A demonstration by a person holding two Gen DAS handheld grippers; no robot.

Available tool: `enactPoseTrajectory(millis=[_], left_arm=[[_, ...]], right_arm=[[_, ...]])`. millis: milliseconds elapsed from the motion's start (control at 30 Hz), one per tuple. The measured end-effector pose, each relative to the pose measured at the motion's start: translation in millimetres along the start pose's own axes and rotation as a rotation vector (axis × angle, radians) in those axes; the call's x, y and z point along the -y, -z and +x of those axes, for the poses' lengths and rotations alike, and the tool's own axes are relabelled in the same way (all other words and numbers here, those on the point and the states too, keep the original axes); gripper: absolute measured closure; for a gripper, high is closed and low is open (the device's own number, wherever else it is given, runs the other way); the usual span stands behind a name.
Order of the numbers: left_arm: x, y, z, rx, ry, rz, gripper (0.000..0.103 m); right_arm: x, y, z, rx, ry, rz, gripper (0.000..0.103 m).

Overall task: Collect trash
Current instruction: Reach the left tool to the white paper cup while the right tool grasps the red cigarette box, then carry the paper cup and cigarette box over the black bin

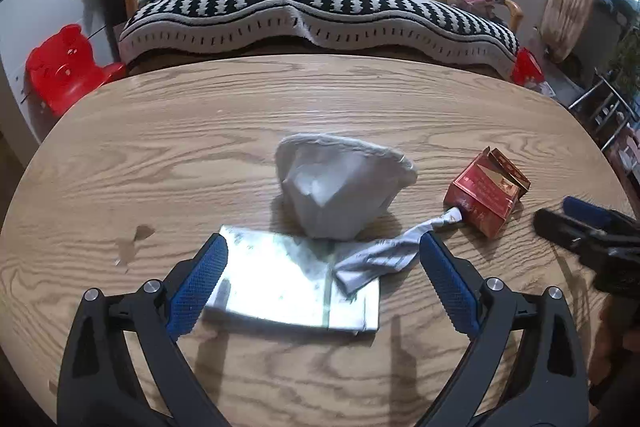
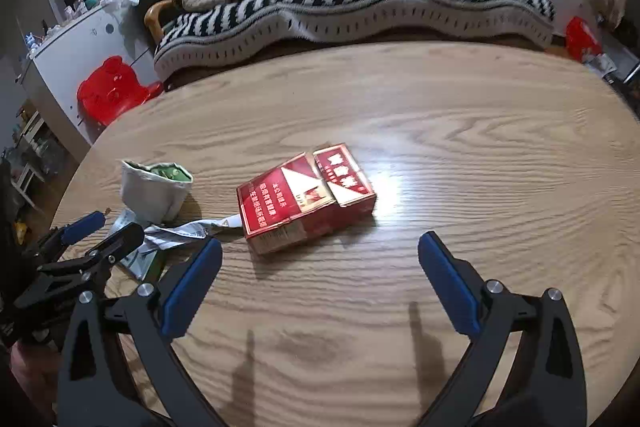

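- Left gripper (image 1: pixel 322 251): jaws spread wide, nothing between the pads but the flat silver wrapper (image 1: pixel 292 283) lying on the wooden table (image 1: pixel 160 155) beneath them. Best lowered straight onto that sheet, one pad past each long edge, then closed slowly so the foil buckles up into the grip instead of sliding away.
- At 12 o'clock from the wrapper, touching it: a crumpled white paper cup (image 1: pixel 344 187), mouth tilted away. Light and likely to tip; better left untouched until the foil is lifted.
- At 2 o'clock from the wrapper: a twisted silver strip (image 1: pixel 384 255) overlapping its corner and running toward the red cigarette pack (image 2: pixel 306 197). Could drag along with the sheet; worth watching.
- Right gripper (image 2: pixel 320 255): jaws fully apart, empty, hovering short of the pack, which lies flat at 12 o'clock with its lid flipped open. Advisable to centre over the pack's narrow width and squeeze the body, not the loose lid.
- Grippers close together; staggered pickups safer.
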State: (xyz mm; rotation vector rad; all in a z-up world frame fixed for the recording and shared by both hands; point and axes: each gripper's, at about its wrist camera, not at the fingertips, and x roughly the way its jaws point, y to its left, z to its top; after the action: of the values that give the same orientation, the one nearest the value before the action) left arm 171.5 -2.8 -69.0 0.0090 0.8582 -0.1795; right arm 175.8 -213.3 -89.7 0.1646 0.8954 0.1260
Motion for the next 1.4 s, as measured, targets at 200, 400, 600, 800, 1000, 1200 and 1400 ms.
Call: enactPoseTrajectory(millis=[200,400,600,800,1000,1200,1400], left_arm=[[4.6,-7.5,17.1,-0.01,0.022,-0.018,0.01],[7.3,-14.4,31.1,-0.021,0.044,-0.04,0.01],[7.7,-18.7,47.0,-0.044,0.06,-0.052,0.01],[4.4,-18.4,45.3,-0.037,0.081,-0.067,0.021],[2.5,-20.7,30.8,0.002,0.083,-0.068,0.023],[6.4,-21.0,9.9,0.023,0.073,-0.05,0.023],[14.7,-14.2,-26.4,0.05,0.052,-0.01,0.023]], right_arm=[[-8.0,-2.5,25.6,-0.029,0.052,-0.07,0.008],[-7.5,-6.6,43.2,-0.058,0.072,-0.108,0.007],[-9.9,-13.3,50.6,-0.071,0.082,-0.153,0.007],[-15.2,-14.9,50.2,-0.044,0.071,-0.174,0.016],[-15.8,-9.2,41.7,-0.024,0.079,-0.164,0.017],[-1.9,-9.8,15.9,0.005,0.072,-0.083,0.017],[7.1,-0.4,-30.7,0.045,0.099,-0.071,0.017]])
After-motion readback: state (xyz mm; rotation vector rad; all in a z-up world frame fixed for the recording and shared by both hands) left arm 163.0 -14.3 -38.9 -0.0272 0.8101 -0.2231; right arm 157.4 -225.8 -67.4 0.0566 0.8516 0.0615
